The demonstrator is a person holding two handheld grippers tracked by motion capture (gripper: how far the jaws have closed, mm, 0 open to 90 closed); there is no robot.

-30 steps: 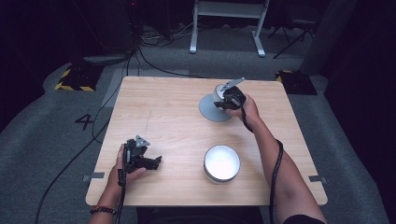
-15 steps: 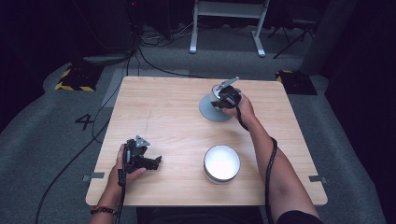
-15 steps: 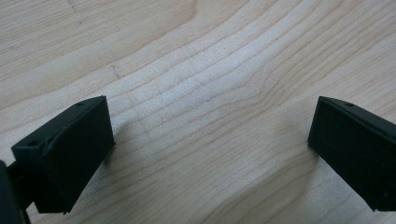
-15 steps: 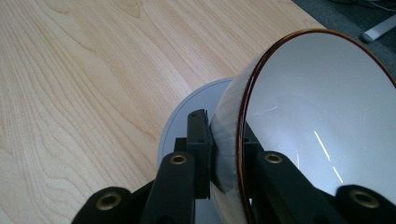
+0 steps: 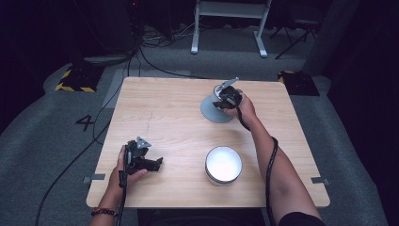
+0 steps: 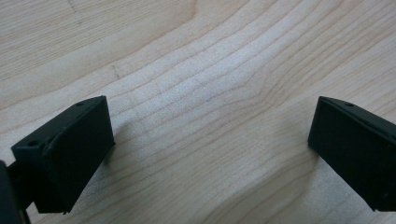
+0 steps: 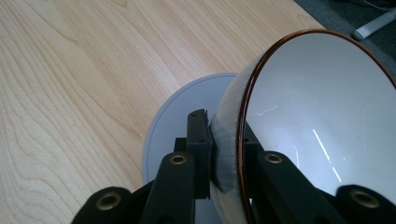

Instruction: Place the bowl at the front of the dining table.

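Note:
My right gripper is at the far right of the table, shut on the wall of a white bowl with a thin brown rim. One jaw is outside the wall and one inside. The bowl is tipped on its side over a flat grey plate, which lies on the wood just beneath it. My left gripper rests low at the front left, jaws wide apart over bare wood, nothing between them.
A second round white bowl stands upright near the front edge, right of centre. Cables trail over the grey floor to the left, and a white stand's legs sit beyond the far edge.
My right gripper and the bowl have shifted slightly left over the grey plate. The left gripper has stayed put.

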